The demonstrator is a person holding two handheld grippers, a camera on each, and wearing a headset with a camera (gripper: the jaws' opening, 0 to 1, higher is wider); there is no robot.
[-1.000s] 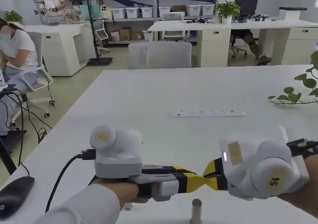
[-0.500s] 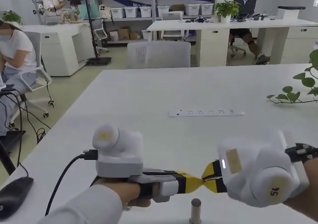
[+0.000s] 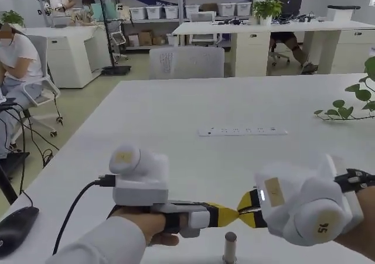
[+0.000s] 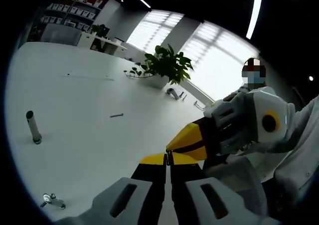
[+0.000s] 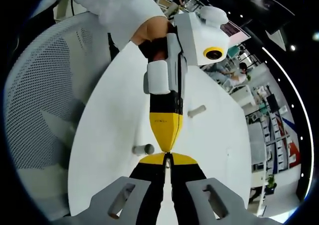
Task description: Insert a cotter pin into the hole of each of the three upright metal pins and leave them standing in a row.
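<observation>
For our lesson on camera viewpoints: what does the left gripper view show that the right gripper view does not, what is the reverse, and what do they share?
Left gripper view: an upright metal pin and a leafy plant beyond it. Right gripper view: two metal pins, pose unclear, and a mesh chair. Shared: the white table, and the left gripper and right gripper meeting tip to tip, jaws shut.
</observation>
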